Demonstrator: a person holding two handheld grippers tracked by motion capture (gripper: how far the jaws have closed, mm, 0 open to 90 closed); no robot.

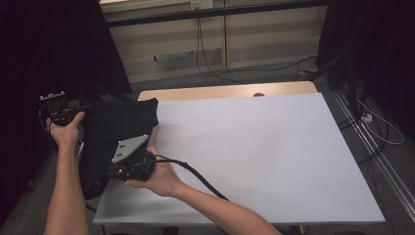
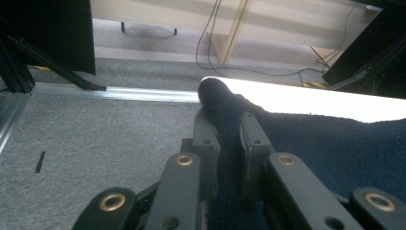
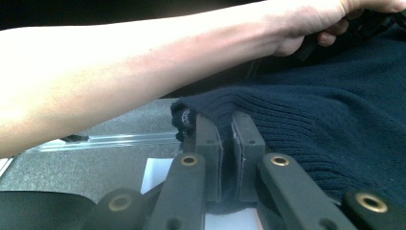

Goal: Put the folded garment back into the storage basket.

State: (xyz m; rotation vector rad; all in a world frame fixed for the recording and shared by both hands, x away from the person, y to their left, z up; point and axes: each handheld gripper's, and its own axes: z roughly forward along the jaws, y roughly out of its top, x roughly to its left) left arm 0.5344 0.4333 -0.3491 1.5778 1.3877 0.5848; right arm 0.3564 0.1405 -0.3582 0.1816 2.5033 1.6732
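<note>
1. At the left edge of the high view, a dark navy knitted garment (image 1: pixel 115 142) lies bunched over the near left corner of the pale grey counter (image 1: pixel 254 152), part of it hanging past the edge toward the grey carpet floor (image 2: pixel 95 139).
2. Low in the centre of the left gripper view, the left gripper (image 2: pixel 229 122) has its jaws nearly together, pinching a thick roll of the knit that sticks out beyond the tips.
3. Low in the centre of the right gripper view, the right gripper (image 3: pixel 221 125) is likewise clamped narrow on a ribbed hem or cuff edge of the same garment; a bare forearm (image 3: pixel 119 72) crosses the upper part of that picture.
4. Progress, as I judge it: both grasps are made, so the pick-up stage looks done. The cloth is still crumpled and crowded at one corner; lifting it, spreading it across the bare expanse of counter to the right, and any folding are all left.
5. Writing: a small pale mark sits on the fold by the right gripper's tip, too blurred to read. No brand or label is legible on the garment, counter or grippers.
</note>
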